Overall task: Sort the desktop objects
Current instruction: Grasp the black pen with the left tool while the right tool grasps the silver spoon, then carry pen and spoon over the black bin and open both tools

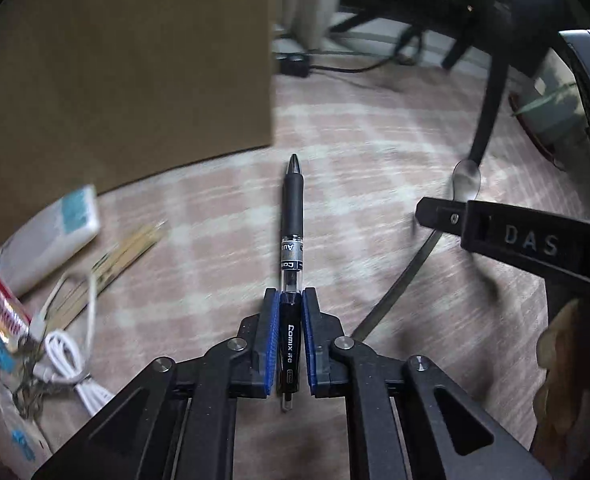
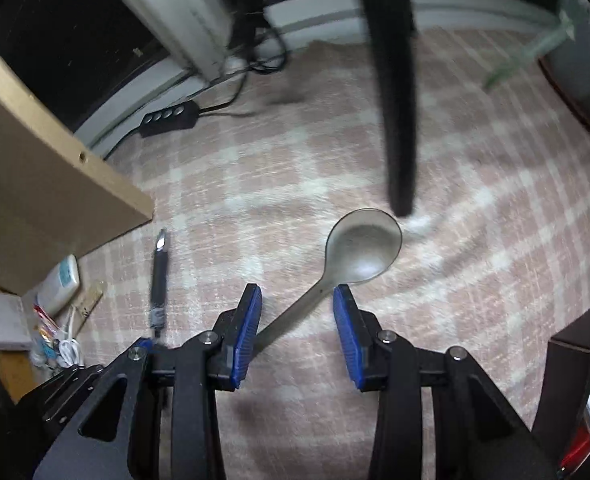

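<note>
Sorting looks barely begun. Left gripper (image 1: 287, 294) has its jaws clenched on a black pen (image 1: 291, 240), which points straight ahead of them. Right gripper (image 2: 297, 294) has its jaws spread wide, a spoon (image 2: 359, 246) lying loose between and ahead of them. Clutter (image 1: 35, 320) waits off to the left.

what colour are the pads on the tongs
Blue pads, on black tongs; clearest in the right wrist view.
</note>
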`<state>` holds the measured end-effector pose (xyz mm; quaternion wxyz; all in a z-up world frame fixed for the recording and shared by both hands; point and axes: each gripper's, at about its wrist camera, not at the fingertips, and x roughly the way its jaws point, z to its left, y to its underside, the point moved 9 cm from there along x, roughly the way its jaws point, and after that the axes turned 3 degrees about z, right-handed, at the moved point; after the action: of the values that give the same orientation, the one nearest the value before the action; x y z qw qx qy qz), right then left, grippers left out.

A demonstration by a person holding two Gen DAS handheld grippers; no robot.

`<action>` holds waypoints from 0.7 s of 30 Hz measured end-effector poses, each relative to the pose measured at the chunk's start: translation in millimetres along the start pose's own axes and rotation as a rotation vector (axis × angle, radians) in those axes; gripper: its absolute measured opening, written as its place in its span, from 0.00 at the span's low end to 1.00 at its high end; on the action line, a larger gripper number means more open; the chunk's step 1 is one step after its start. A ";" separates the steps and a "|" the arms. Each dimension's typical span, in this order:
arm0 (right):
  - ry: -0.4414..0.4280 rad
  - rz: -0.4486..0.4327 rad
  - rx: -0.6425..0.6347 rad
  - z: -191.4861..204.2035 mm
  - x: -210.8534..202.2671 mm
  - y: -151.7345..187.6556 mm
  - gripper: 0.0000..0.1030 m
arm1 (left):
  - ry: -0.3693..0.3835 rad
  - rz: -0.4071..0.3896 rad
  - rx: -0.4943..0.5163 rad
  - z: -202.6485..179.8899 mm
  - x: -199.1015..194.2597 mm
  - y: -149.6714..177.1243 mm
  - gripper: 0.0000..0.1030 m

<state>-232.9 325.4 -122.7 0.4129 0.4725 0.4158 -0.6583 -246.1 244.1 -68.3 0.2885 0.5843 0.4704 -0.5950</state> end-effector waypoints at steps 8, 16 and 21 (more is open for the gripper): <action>0.121 -0.015 -0.189 16.7 1.7 -4.4 0.11 | 0.024 -0.001 -0.047 22.7 -3.3 5.0 0.10; -0.010 0.061 -0.154 -24.7 -17.8 24.4 0.03 | 0.088 0.007 -0.079 26.1 -4.4 11.9 0.10; -0.091 0.055 -0.093 -45.8 -37.8 48.2 0.03 | 0.130 0.004 -0.081 19.9 -14.6 24.1 0.10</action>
<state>-166.9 358.9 -103.3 0.4708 0.4337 0.4139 -0.6473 -230.8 213.8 -62.1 0.2820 0.6106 0.5106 -0.5356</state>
